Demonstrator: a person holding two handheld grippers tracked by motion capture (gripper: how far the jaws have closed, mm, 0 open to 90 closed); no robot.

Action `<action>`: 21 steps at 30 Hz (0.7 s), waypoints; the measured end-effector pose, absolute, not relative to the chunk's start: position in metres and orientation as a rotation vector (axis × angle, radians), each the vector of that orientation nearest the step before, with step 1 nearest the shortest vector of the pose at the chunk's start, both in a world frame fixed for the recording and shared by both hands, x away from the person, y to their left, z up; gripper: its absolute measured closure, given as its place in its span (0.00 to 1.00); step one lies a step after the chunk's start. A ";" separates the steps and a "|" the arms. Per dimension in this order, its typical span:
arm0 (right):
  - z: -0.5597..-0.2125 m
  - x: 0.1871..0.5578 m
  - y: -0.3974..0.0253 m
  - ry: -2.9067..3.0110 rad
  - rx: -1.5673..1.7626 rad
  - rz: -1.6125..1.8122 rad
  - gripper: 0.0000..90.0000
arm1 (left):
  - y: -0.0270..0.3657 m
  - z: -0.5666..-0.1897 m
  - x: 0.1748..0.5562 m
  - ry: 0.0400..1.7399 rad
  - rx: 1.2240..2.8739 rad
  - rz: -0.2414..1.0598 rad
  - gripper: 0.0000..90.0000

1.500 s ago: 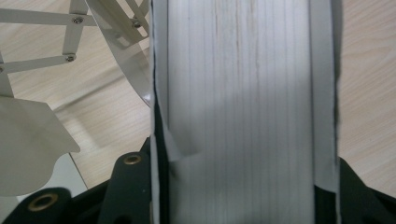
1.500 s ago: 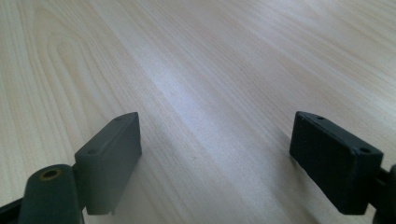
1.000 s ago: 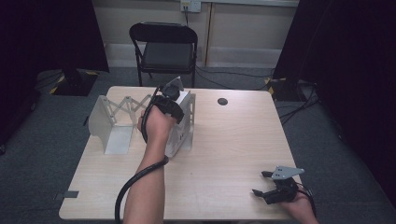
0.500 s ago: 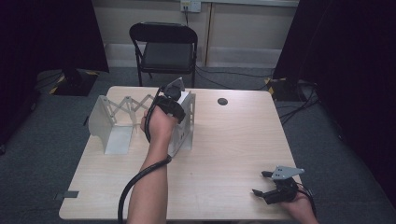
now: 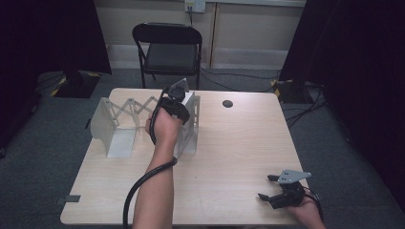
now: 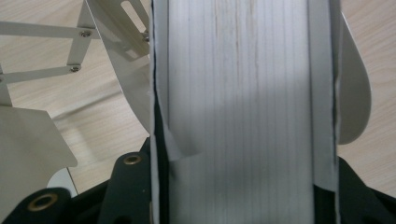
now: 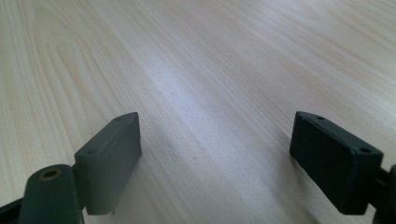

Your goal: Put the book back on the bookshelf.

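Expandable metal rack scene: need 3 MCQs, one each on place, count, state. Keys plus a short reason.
1. Where does the right gripper sit?
A. near right corner of the table
B. on the chair
C. beside the far left end plate

2. How many chairs stand behind the table?
A. none
B. one
C. three

3. What state is the left gripper in?
A. open over bare wood
C. lying on the floor
B. shut on the rack's right end plate

Key: 1 A, the high view shows it low at the table's right; 2 B, a single black folding chair; 3 B, the left gripper view shows the white plate clamped between both jaws.
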State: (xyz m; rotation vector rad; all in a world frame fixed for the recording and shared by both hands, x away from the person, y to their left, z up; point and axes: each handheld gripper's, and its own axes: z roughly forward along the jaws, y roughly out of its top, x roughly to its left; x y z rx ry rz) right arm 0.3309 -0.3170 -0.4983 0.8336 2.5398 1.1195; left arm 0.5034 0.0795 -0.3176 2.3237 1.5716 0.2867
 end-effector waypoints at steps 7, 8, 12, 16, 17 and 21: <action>-0.498 0.331 -0.317 2.541 0.834 1.120 0.18 | 0.081 -0.320 0.505 1.589 2.295 0.280 0.59; -0.498 0.331 -0.317 2.541 0.834 1.120 0.18 | 0.082 -0.320 0.506 1.594 2.291 0.280 0.59; -0.498 0.331 -0.317 2.541 0.833 1.120 0.18 | 0.081 -0.320 0.505 1.599 2.288 0.285 0.59; -0.498 0.331 -0.317 2.540 0.834 1.120 0.18 | 0.081 -0.321 0.504 1.595 2.295 0.289 0.58; -0.498 0.331 -0.317 2.540 0.833 1.119 0.18 | 0.081 -0.321 0.504 1.588 2.292 0.297 0.58; -0.498 0.331 -0.317 2.540 0.831 1.119 0.18 | 0.082 -0.321 0.502 1.586 2.287 0.302 0.57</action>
